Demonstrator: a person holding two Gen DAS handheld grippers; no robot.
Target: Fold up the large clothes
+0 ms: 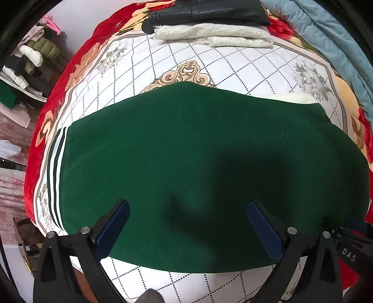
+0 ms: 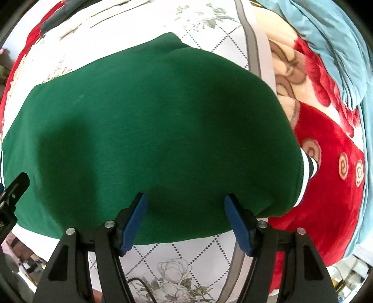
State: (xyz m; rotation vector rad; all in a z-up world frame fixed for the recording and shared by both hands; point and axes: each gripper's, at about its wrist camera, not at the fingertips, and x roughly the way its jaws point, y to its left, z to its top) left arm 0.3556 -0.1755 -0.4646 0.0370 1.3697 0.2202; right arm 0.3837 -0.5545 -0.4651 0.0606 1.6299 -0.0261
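Both hand-held grippers are hovering open over one green garment (image 1: 186, 167) spread on the bed.

The garment is lying flat across the white checked bedspread (image 1: 186, 58), its long axis running side to side, with striped ribbing (image 1: 54, 167) showing at its left end and more ribbing (image 2: 309, 167) at its right end. The left hand-held gripper (image 1: 188, 223) is standing wide open above the near hem, holding nothing. The right hand-held gripper (image 2: 185, 216) is standing partly open above the same hem, also empty, and is sitting nearer the right-end ribbing. Green cloth is lying directly ahead of both sets of fingers, so the next pinch looks likely to land on the near edge. Count: one green garment, two grippers, one folded cream towel (image 1: 209, 35) and one dark jacket (image 1: 205, 11) at the bed's far edge, and one blue quilt (image 2: 326, 35) along the right side.
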